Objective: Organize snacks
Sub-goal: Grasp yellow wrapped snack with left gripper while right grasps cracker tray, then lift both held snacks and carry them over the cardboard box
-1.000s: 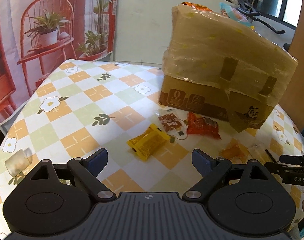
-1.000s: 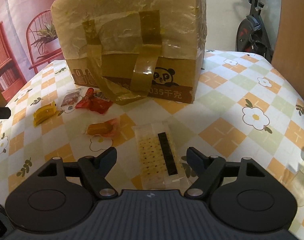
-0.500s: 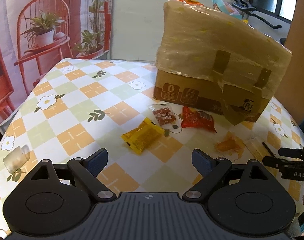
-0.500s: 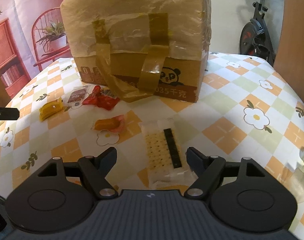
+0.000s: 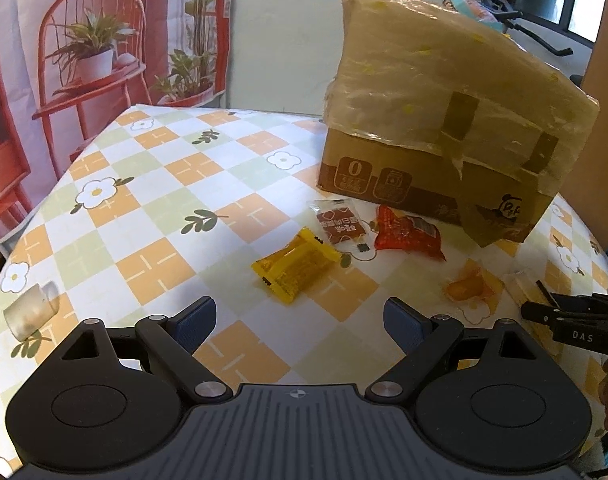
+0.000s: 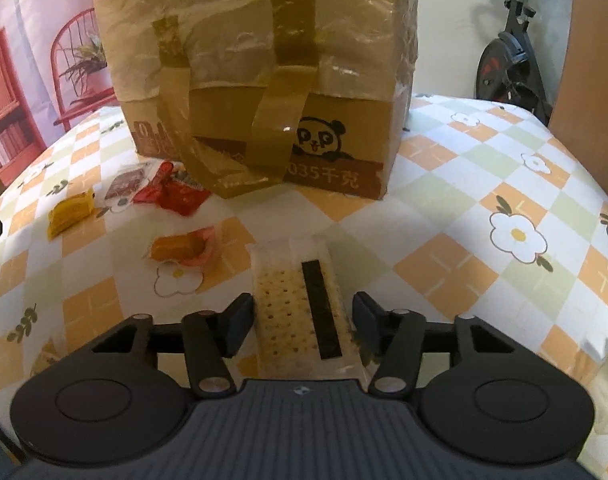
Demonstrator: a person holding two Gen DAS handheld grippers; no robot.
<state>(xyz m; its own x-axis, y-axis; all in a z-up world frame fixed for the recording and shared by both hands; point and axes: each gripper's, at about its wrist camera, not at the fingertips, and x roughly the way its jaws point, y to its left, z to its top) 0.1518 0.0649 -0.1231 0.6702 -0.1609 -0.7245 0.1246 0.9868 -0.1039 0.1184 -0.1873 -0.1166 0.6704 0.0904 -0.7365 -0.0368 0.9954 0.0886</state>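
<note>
Closing in on the cracker pack (image 6: 300, 312), the right gripper (image 6: 300, 320) has just been pulling its jaws closer, and the pack lies between them on the table (image 6: 444, 216). The left finger (image 6: 240, 320) looks like it is touching the pack's edge. The right finger (image 6: 368, 316) sits just beside it, with a thin gap, so the pack is not pinched yet.

To do this well, I would squeeze slowly and softly, because crackers break. Grab the long sides evenly, near the middle, so the pack does not tip when lifted. The wrapper looks slippery, so lift slowly.

The left gripper (image 5: 300, 316) is spread wide and holds nothing, above the table near the yellow snack (image 5: 296, 264). The red snack (image 5: 408, 234) and the orange snack (image 5: 468, 286) lie in front of the taped box (image 5: 444, 120), where the snacks probably go.
</note>
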